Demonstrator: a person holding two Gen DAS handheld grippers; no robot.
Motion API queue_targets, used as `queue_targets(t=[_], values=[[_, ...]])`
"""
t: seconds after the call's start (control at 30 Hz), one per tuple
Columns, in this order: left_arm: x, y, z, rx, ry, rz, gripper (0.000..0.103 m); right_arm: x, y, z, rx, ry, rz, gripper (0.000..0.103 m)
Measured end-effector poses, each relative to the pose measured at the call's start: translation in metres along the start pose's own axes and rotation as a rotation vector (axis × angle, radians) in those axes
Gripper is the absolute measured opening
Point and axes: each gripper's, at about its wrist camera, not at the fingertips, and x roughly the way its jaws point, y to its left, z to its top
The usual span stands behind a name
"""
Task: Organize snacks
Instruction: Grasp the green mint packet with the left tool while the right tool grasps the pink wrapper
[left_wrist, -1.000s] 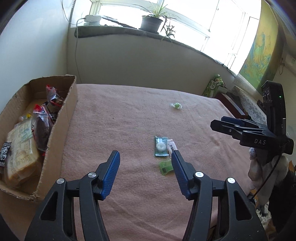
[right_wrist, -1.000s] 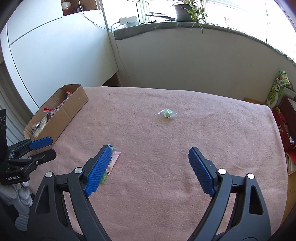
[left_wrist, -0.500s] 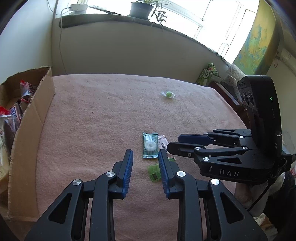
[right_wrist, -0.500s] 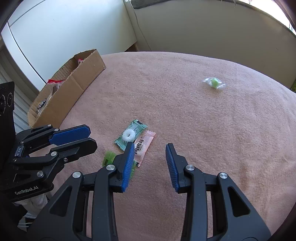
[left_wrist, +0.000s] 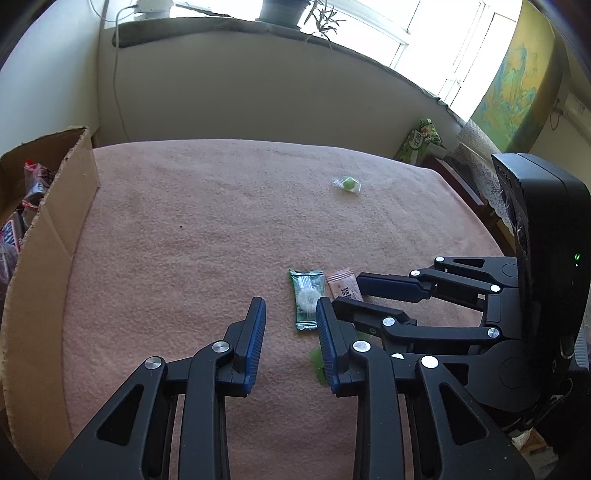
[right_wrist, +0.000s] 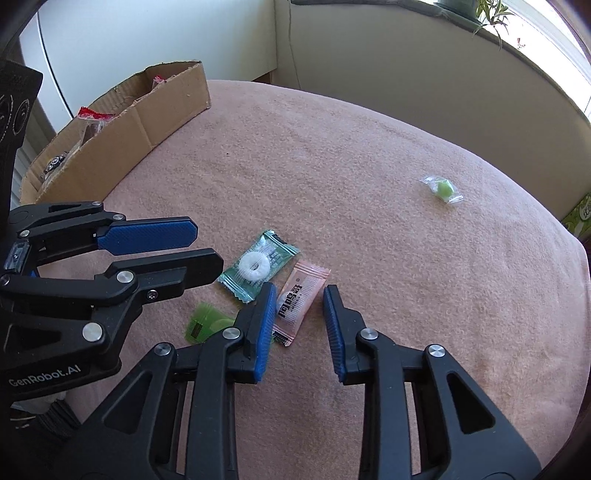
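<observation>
Three small snacks lie together on the pink cloth (left_wrist: 184, 221): a dark green mint packet (left_wrist: 306, 302) (right_wrist: 258, 264), a pink sachet (left_wrist: 345, 288) (right_wrist: 301, 295) and a bright green wrapper (left_wrist: 317, 360) (right_wrist: 205, 321). My left gripper (left_wrist: 290, 301) (right_wrist: 207, 247) hovers just left of the mint packet, jaws narrow and empty. My right gripper (right_wrist: 299, 288) (left_wrist: 347, 291) hangs over the pink sachet, which shows between its closing jaws; the pads do not press on it. A green candy in clear wrap (left_wrist: 347, 183) (right_wrist: 443, 189) lies alone farther off.
A cardboard box (left_wrist: 55, 236) (right_wrist: 147, 114) holding several snack packs stands at the table's left edge. Behind the table rise a wall and a windowsill with a potted plant (left_wrist: 280, 9). A green carton (left_wrist: 421, 142) stands past the right edge.
Both grippers have come down and closer to the three snacks. Both pairs of jaws narrowed, the right from very wide. The right gripper now reaches in beside the left.
</observation>
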Motion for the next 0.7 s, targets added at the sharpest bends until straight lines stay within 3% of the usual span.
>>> queue_targets(t=[0.3,0.47,0.7], values=[[0.018,-0.023,0.004,0.073,0.039,0.016,0.027,-0.006,-0.038,-0.007,0.079,0.002,0.012,0.022],[0.032,-0.034,0.002,0.137,0.051,0.100,0.028,-0.006,-0.039,-0.009,0.088,-0.004,0.017,0.022],[0.031,-0.033,-0.001,0.159,0.032,0.123,0.027,-0.004,-0.035,-0.008,0.074,-0.014,0.008,0.022]])
